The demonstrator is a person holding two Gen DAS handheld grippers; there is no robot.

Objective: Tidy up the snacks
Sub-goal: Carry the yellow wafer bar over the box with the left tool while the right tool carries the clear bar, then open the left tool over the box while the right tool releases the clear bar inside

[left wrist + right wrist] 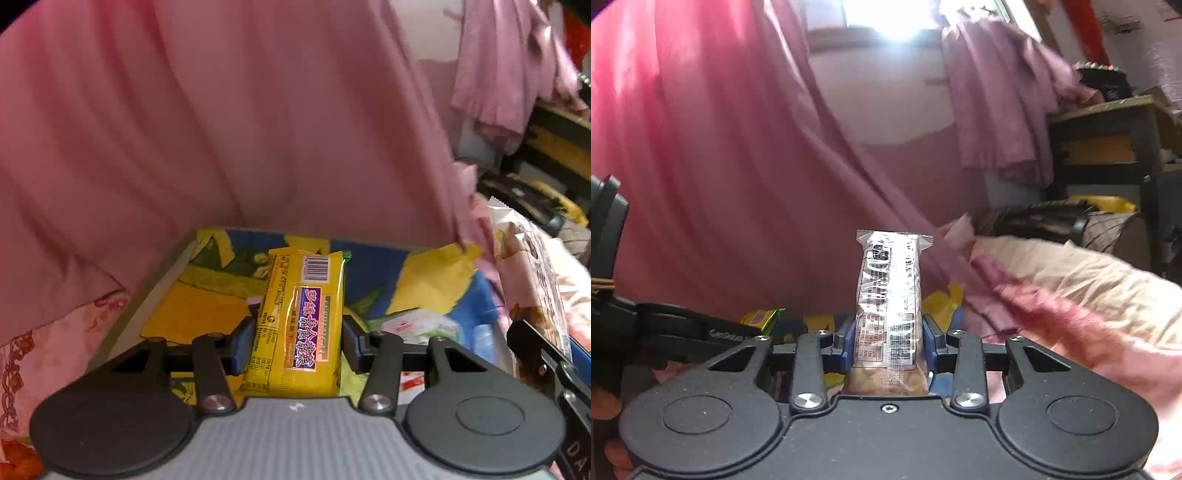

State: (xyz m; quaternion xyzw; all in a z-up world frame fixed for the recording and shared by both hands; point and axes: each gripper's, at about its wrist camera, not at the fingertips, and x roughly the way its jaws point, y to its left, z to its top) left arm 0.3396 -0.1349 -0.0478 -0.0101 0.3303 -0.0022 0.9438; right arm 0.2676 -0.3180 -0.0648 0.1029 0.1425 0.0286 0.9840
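Left wrist view: looking down along the left gripper (299,341), clamped on a yellow snack packet (299,325), pads pressing both long sides, barcode end pointing toward 12 o'clock. Hanging over a box (177,264) with a blue and yellow printed floor; more wrapped snacks (421,325) lying in it at 3 o'clock. Pink curtain (184,122) filling everything from 9 through 1 o'clock. At 3 o'clock, at the frame edge, a clear bag of nuts (535,280) standing upright in the other claw.

Advice for this step, as a judgement: keeping the packet level, lowering until resting flat on the bare floor at 10 o'clock, then letting go; steering clear of the curtain hem brushing the box's far edge.

Right wrist view: looking nearly level along the right gripper (888,343), clamped on the clear bag of nuts (890,295), sealed top pointing to 12 o'clock, nuts showing at the bottom near the camera. Left gripper (701,332) visible at 9 o'clock, with a corner of the yellow snack packet (761,317) peeking past it. Pale bedding (1071,273) at 3 o'clock, dark shelf (1108,140) at 2 o'clock.

Advice, again a judgement: holding back until the left side finishes, avoiding a collision, gripping gently so the nuts stay whole.
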